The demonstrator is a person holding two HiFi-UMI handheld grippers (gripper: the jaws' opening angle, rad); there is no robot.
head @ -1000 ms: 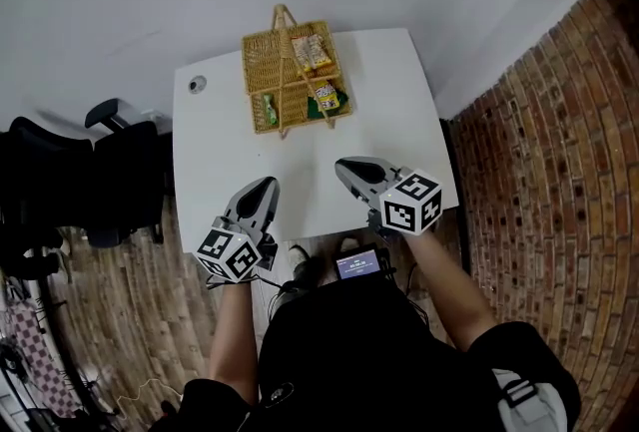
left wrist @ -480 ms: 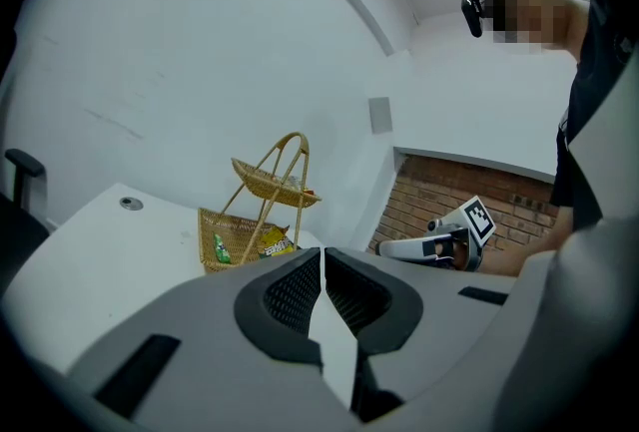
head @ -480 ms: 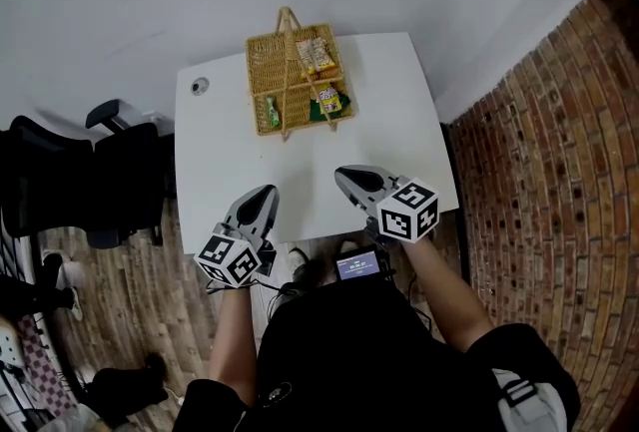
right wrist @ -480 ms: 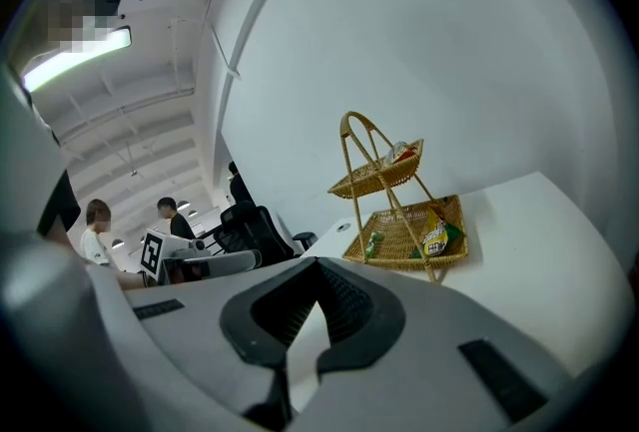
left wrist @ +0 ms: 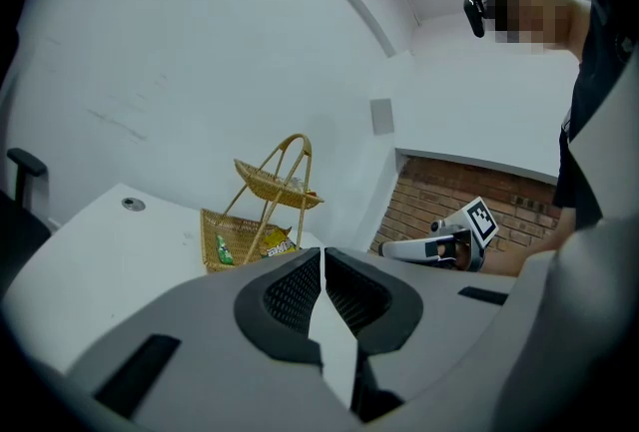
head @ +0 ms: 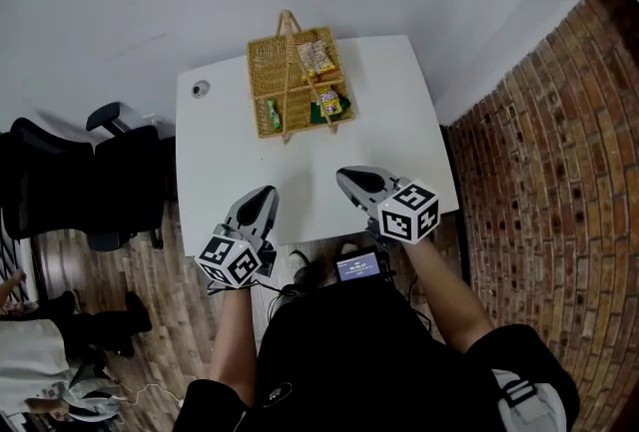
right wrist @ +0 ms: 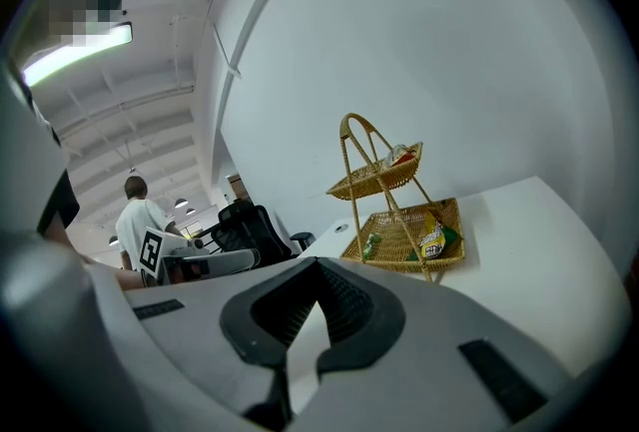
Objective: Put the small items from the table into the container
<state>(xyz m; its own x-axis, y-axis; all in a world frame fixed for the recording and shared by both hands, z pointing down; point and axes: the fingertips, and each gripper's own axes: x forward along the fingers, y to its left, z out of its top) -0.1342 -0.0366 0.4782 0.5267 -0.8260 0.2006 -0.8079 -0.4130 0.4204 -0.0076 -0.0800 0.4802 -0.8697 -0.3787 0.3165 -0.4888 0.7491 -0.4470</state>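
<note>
Two hand-held grippers hang level over the near edge of a white table [head: 389, 121], each topped with its marker cube. The left gripper [head: 268, 192] has its jaws drawn together with only a hairline slit between the pads, and nothing is held in them. The right gripper [head: 345, 177], a little further in over the tabletop, has its jaws fully together and likewise carries nothing. A small lit screen [head: 357, 266] sits at the person's chest, just below the table edge. Well beyond both grippers, towards the far side of the table, stands a two-tier wicker basket [head: 262, 56] with a tall looped handle. A yellow snack packet [head: 327, 102] and a green packet [head: 271, 112] lie in the lower tray, and a further packet [head: 316, 55] rests in the upper tray. A small round grommet [head: 201, 89] is set in the far left corner of the tabletop. Black office chairs [head: 95, 176] stand to the left, a brick wall [head: 539, 171] rises to the right.
</note>
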